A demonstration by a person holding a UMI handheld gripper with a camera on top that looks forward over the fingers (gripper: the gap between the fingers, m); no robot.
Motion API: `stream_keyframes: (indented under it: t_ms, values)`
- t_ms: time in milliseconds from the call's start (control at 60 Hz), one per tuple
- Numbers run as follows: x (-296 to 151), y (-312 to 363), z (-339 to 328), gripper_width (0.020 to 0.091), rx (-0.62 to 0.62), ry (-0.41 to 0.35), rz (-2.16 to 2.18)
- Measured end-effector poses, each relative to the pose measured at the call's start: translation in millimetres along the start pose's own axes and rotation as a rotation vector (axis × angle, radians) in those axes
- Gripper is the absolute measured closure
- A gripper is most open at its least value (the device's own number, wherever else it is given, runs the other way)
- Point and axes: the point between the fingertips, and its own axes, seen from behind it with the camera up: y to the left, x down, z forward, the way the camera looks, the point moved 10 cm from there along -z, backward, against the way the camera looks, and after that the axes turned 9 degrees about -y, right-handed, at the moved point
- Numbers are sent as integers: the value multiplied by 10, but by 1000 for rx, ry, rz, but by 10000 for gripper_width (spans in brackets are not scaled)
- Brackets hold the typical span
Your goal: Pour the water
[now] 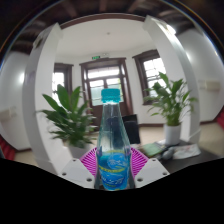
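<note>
Holding water bottle [112, 140] upright at frame centre, fingers [90, 160] apparently clenched on its lower body. Transport step; next move needs receiving vessel, none visible, cap seemingly on.

Two potted plants [68, 112] [172, 100] flank the room — windows [105, 82] behind, white walls.
</note>
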Motion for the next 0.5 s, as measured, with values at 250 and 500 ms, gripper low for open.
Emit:
stream_keyframes:
  t_ms: [250, 500]
  values:
    - [578, -961, -239, 697, 248, 96, -218]
    - [1314, -1209, -466, 698, 281, 162, -186]
